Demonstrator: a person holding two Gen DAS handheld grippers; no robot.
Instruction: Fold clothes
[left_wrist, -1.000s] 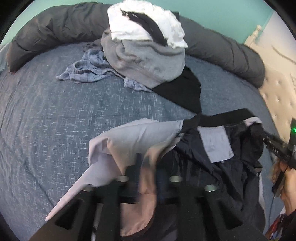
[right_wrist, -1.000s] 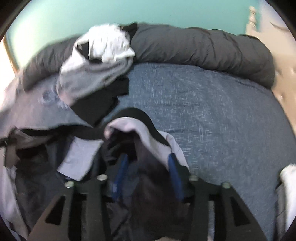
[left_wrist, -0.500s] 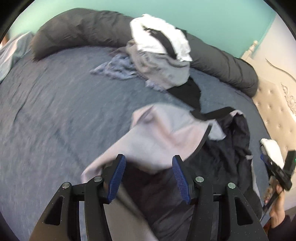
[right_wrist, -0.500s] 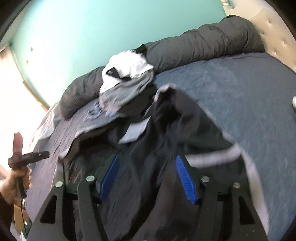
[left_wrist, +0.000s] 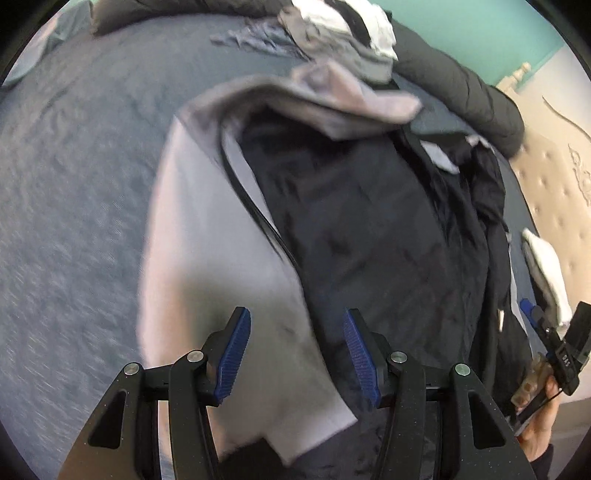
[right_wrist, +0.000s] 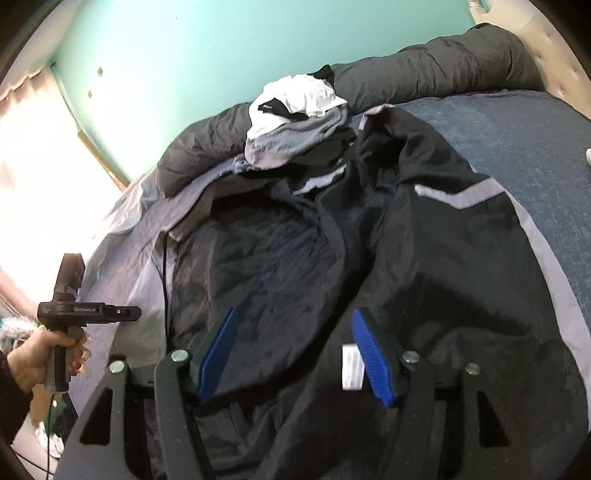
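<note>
— Where's the jacket (left_wrist: 369, 229) now?

— Spread open across the blue bedspread (left_wrist: 74, 184), filling the middle of both wrist views. Its dark lining faces up, with a pale grey panel along the left side in the left wrist view and a grey stripe near the right edge in the right wrist view.

— And the left gripper (left_wrist: 297, 352)?

— Low in the frame, jaws apart, blue pads clear of the cloth. Nothing is pinched; the grey panel and the dark lining simply lie beneath the gap.

— The right gripper (right_wrist: 295, 354)?

— Same story: jaws spread wide above the black lining, holding nothing. A small white label (right_wrist: 349, 367) shows just beside its right pad.

— Anything else on the bed?

— A pile of clothes (right_wrist: 295, 122), white on top of grey, sits in the upper middle against a rolled dark duvet (right_wrist: 424, 74). A hand (right_wrist: 44, 354) grips the other tool's handle at the lower left of the right wrist view.
</note>
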